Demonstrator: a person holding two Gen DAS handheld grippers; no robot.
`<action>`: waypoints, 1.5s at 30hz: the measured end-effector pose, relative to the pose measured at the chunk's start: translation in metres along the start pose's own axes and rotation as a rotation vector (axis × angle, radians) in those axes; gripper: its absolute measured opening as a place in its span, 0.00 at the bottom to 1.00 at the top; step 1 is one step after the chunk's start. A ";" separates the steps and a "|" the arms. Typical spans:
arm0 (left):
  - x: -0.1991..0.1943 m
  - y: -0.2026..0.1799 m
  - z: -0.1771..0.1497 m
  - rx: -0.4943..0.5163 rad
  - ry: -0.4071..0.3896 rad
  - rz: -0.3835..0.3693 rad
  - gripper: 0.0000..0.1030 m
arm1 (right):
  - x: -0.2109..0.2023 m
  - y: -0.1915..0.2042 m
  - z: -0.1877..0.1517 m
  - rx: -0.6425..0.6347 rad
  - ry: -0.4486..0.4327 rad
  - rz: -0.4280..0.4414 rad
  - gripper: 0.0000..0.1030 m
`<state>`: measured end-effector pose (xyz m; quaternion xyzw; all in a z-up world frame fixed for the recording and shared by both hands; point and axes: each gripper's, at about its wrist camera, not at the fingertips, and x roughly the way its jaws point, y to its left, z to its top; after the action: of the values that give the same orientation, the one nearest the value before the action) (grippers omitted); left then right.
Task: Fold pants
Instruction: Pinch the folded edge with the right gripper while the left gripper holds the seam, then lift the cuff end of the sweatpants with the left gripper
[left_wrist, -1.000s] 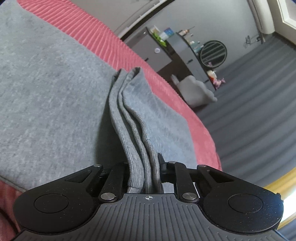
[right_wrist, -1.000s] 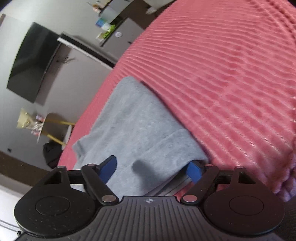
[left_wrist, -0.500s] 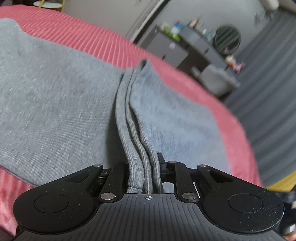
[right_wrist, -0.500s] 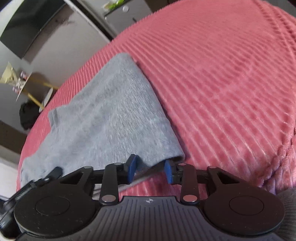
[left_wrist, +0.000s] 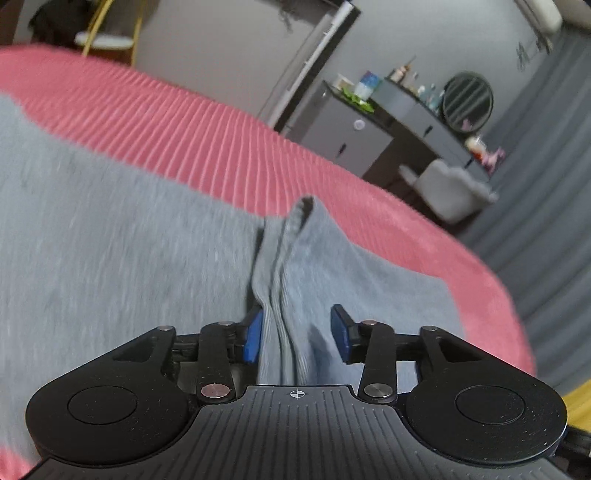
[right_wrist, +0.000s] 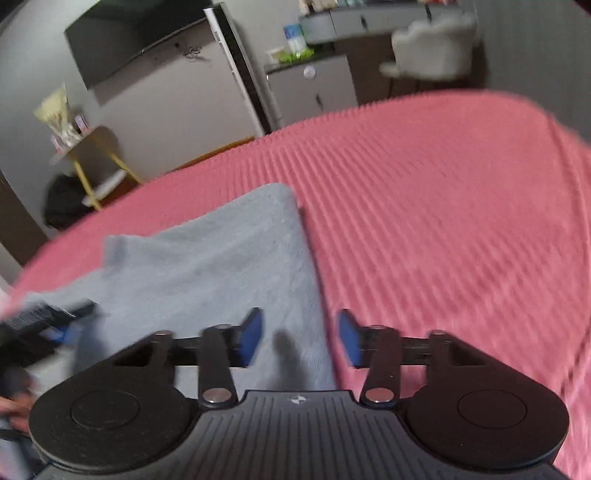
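In the left wrist view, the grey pants (left_wrist: 122, 258) are seen spread over a pink ribbed bedspread (left_wrist: 192, 140), filling the near and left part of the picture. A bunched ridge of ribbed hem rises from the cloth and runs away from the left gripper (left_wrist: 297, 336) toward the far side. The jaws have just been opening and now stand partly apart. The ridge lies between them, close against the left blue pad (left_wrist: 253, 341), while the right blue pad stands clear of the cloth with a gap showing, so the fabric is no longer pinched. Beyond the bed's far edge, a grey cabinet (left_wrist: 343, 136), a round mirror (left_wrist: 468, 101) and a pale chair (left_wrist: 448, 192) are seen against a grey wall.

In the right wrist view, the pants (right_wrist: 207, 266) are seen lying flat on the bedspread (right_wrist: 424, 206), reaching from the near edge to a far corner left of centre. The right gripper (right_wrist: 300, 338) is held above the cloth's right-hand edge with its jaws partly apart. That edge runs between the two pads: the left pad (right_wrist: 253, 339) is over grey cloth, the right one over pink bedspread. Neither pad is seen pressing on the fabric, and a small dark shadow falls on the cloth between them. At the near left, part of the other gripper (right_wrist: 55, 321) is glimpsed, blurred, over the pants. A dark wall screen (right_wrist: 129, 48) and a yellow-legged side table (right_wrist: 88, 155) are seen beyond the bed.
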<state>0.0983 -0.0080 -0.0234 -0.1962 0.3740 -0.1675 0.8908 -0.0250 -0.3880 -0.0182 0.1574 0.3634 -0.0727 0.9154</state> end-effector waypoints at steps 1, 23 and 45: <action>0.009 -0.002 0.005 0.018 0.012 0.019 0.44 | 0.012 0.008 -0.003 -0.031 -0.001 -0.028 0.35; 0.027 -0.009 0.041 0.012 -0.075 -0.062 0.19 | 0.031 0.031 -0.026 -0.148 -0.203 -0.066 0.57; 0.015 -0.012 -0.007 0.113 -0.019 0.193 0.31 | 0.046 0.038 -0.026 -0.184 -0.119 -0.090 0.69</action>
<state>0.1011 -0.0267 -0.0306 -0.1104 0.3727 -0.0999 0.9159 0.0012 -0.3448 -0.0587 0.0514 0.3200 -0.0892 0.9418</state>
